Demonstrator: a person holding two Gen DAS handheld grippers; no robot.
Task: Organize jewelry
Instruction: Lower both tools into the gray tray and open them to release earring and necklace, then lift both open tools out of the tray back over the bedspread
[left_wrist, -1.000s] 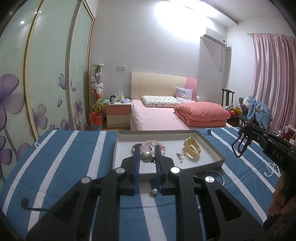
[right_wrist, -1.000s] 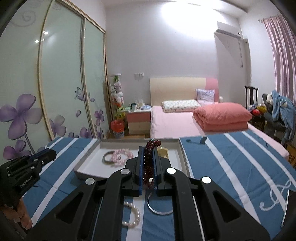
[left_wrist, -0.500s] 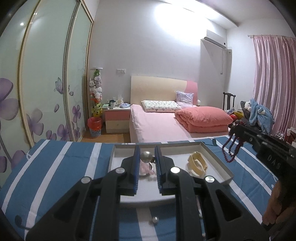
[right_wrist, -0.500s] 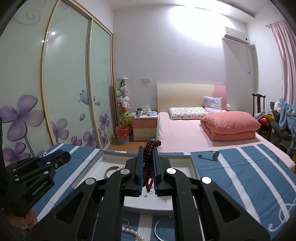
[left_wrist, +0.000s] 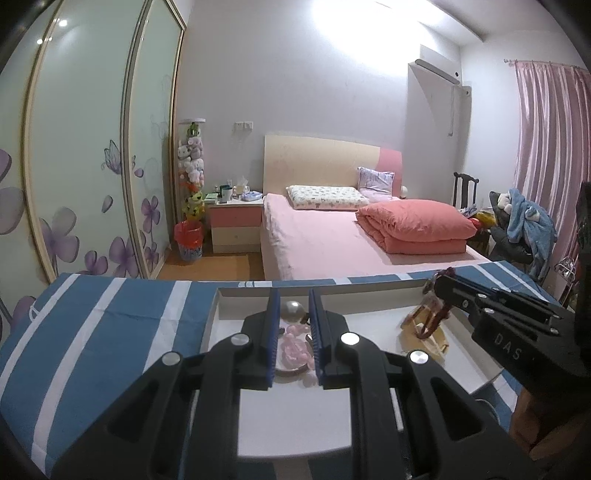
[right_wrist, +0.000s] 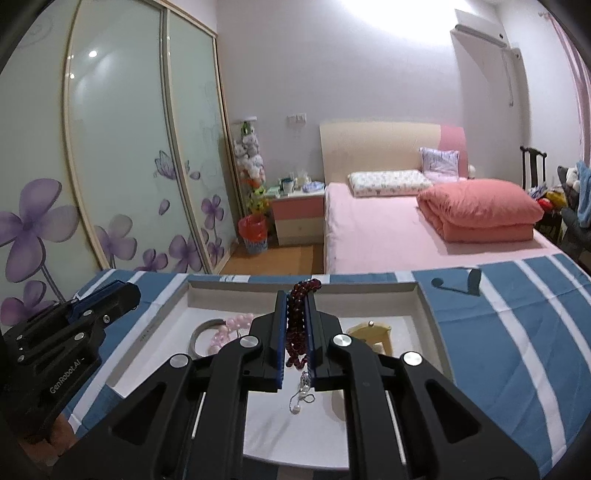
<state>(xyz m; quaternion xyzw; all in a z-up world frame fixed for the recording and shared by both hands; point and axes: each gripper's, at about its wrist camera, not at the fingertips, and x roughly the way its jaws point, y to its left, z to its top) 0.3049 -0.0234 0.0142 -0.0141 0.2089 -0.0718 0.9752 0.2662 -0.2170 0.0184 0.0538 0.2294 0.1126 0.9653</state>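
Note:
A shallow white tray (left_wrist: 373, 291) (right_wrist: 303, 286) rests on a blue-striped cloth. My left gripper (left_wrist: 293, 295) hovers over the tray's left half, shut on a large grey pearl (left_wrist: 293, 311). Beneath it lie a pink bead bracelet (left_wrist: 293, 349) (right_wrist: 232, 328) and a silver bangle (right_wrist: 201, 334). My right gripper (right_wrist: 296, 295) (left_wrist: 443, 284) is shut on a dark red bead string (right_wrist: 297, 325) (left_wrist: 432, 321), which dangles over a yellow bangle (right_wrist: 373, 330) (left_wrist: 424, 334). A small pearl earring (right_wrist: 299, 391) lies on the tray floor below the right fingers. The left gripper (right_wrist: 122, 291) shows at the tray's left rim.
The striped cloth (left_wrist: 110, 332) stretches to both sides of the tray. A dark clip-like item (right_wrist: 458, 282) lies on the cloth right of the tray. Past the table edge are a pink bed (left_wrist: 332, 236), a nightstand and sliding wardrobe doors.
Both grippers have travelled forward and a little down, from the front of the tray to over its inside. Each keeps its hold; the red beads now hang just over the yellow bangle.

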